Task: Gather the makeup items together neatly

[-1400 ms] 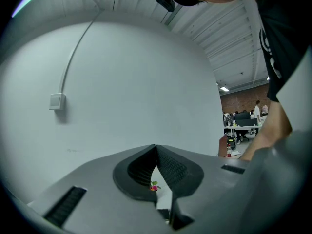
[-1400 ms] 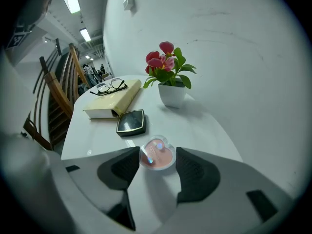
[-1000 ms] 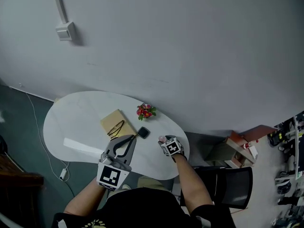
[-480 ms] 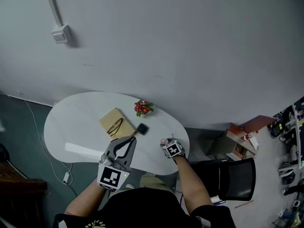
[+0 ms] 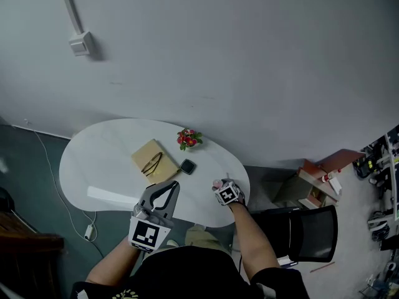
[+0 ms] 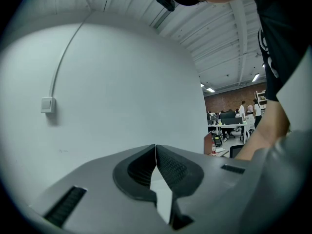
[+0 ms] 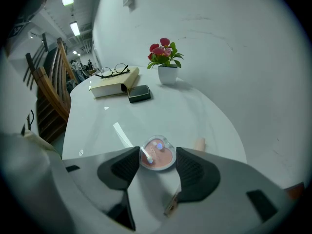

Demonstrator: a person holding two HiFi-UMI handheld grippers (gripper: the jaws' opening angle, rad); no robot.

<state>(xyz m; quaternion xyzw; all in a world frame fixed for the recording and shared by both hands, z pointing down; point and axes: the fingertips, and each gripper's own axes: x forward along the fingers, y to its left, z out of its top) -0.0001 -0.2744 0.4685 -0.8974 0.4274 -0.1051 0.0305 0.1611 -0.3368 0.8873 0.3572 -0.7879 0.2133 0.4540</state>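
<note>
Right gripper view: we read the heart-shaped blush compact (image 7: 157,156) clamped between the wide-set jaws of the right gripper (image 7: 158,153), over the near end of the white table (image 7: 195,106). A beige tube (image 7: 199,144) lies just beside it; a black compact (image 7: 139,93) sits beside the book (image 7: 113,84). We see the left gripper (image 6: 155,151) closed, empty.

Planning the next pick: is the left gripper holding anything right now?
No, the fingers of the left gripper meet at the tips with nothing between them.
</note>
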